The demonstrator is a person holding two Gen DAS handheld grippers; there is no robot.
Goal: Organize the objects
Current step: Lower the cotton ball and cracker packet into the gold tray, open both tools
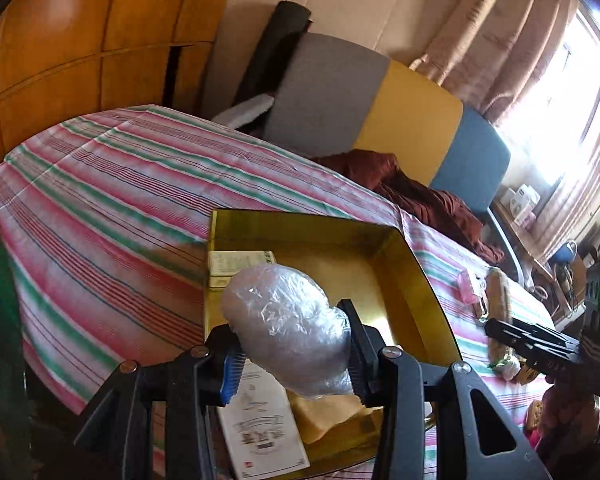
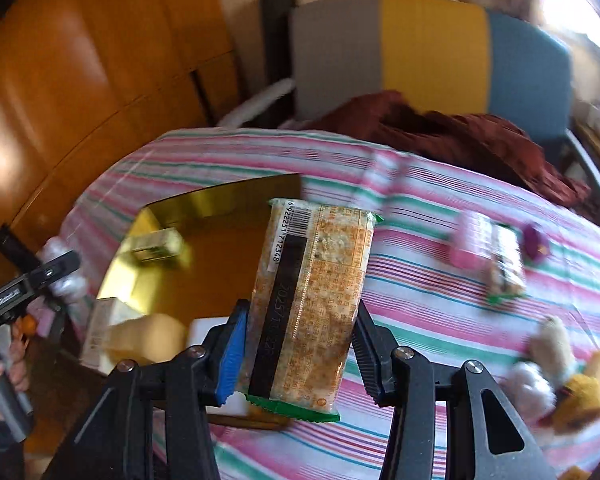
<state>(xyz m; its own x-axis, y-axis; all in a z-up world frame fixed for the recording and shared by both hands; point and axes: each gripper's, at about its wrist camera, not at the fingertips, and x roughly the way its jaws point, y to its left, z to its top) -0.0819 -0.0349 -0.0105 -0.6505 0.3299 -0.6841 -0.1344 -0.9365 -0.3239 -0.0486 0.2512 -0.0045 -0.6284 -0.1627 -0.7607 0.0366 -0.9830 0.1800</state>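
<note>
My left gripper [image 1: 294, 354] is shut on a clear plastic-wrapped bundle [image 1: 288, 320] and holds it above the gold tray [image 1: 416, 264]. The tray holds a small green-white box [image 1: 240, 262], a white printed box [image 1: 264, 428] and a yellow packet [image 1: 328, 416]. My right gripper [image 2: 298, 354] is shut on a flat orange cracker packet [image 2: 312, 300] with a barcode, held over the tray's right edge [image 2: 220, 196]. The left gripper also shows in the right wrist view [image 2: 56, 268], at the far left.
The table has a pink, green and white striped cloth [image 1: 112, 200]. Loose snacks lie on its right side: a pink packet [image 2: 470, 240], a snack bar [image 2: 504, 268], a purple sweet [image 2: 536, 240] and yellow and white items [image 2: 560, 380]. A chair [image 2: 432, 52] with maroon cloth [image 2: 460, 132] stands behind.
</note>
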